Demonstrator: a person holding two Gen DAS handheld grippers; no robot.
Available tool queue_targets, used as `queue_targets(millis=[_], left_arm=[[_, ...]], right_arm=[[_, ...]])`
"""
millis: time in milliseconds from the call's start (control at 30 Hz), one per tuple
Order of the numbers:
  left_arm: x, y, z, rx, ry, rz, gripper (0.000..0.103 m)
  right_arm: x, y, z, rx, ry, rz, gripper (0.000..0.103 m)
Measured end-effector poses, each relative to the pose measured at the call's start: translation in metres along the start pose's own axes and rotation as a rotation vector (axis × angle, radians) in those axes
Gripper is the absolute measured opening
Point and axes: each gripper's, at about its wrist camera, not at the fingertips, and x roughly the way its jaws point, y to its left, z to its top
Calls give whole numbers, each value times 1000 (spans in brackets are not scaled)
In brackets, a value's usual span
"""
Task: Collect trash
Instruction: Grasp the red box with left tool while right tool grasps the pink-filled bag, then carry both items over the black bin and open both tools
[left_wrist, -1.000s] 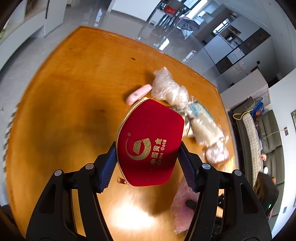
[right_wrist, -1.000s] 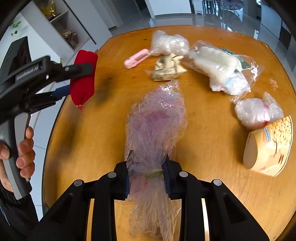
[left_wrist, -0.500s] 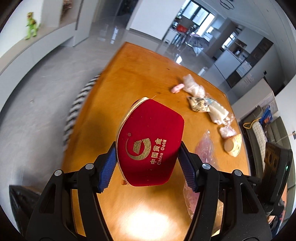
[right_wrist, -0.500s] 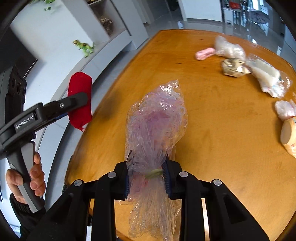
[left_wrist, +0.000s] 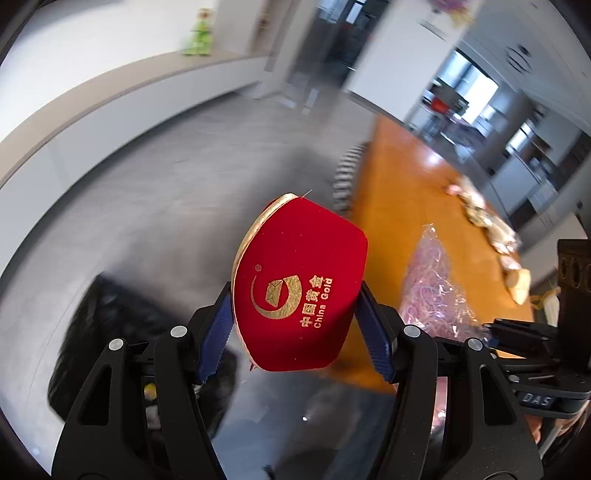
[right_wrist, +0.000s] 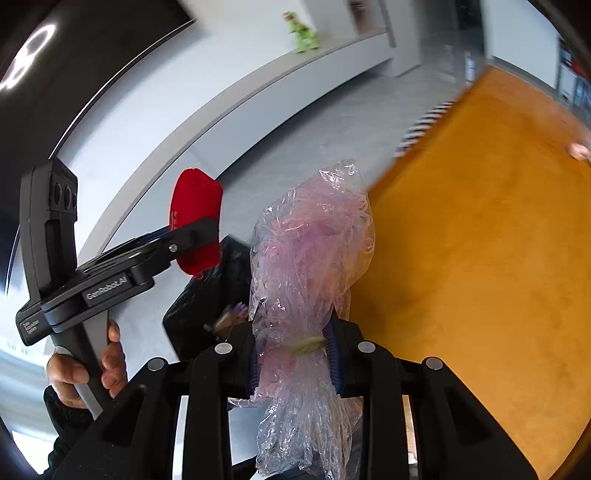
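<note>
Red pouch (left_wrist: 299, 288) and plastic bag (right_wrist: 310, 280) carried off table (right_wrist: 498, 240), over floor

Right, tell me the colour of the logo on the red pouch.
Gold, on the red pouch; clearest in the left wrist view.

Gold lettering on the red pouch, brand marks on the grippers

The red velvet pouch (left_wrist: 299, 280) carries a gold "G" emblem, the Chinese characters 中国黄金 and "China Gold" beneath them. The left gripper (right_wrist: 192, 236) has "GenRobot.AI" printed on its body; a small label at its rear is too fine to read. "DAS" shows on the right gripper (left_wrist: 535, 398).
</note>
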Motion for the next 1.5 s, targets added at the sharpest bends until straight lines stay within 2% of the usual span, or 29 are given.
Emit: queue_targets(millis=[200,400,467,500,533,567,600,667,700,833,1133,1500], left_arm=[[-33,83,-53,-126,-28,173,62],[-49,137,-91,-247,-21,259,62],[-54,152,-101,-284,-24,282,62],[-56,157,-104,-296,-28,285,63],[-58,163,-106,-310,-35,293,70],[-60,168,-108,-324,-37,319,81],[-64,171,-109,-343,-52,355,97],[-72,179,-109,-383,-95,419,97],[-73,180,-108,-398,-99,427,97],[-73,190,-104,-452,-85,384,97],[-69,179,-99,-410,-78,369,97],[-44,116,-64,-284,-64,313,97]], right_arm=[[55,70,-4,-131,96,69,30],[103,111,-7,-199,189,100,30],[115,123,-3,-219,194,108,33],[119,127,-2,-246,198,108,40],[126,133,2,-268,206,87,58],[129,142,0,-272,199,71,64],[129,147,-4,-272,187,71,67],[131,151,-3,-273,189,78,67],[131,151,-4,-277,195,79,67],[125,159,-16,-284,193,65,67],[106,148,-19,-255,161,83,67],[56,89,-6,-169,72,79,67]])
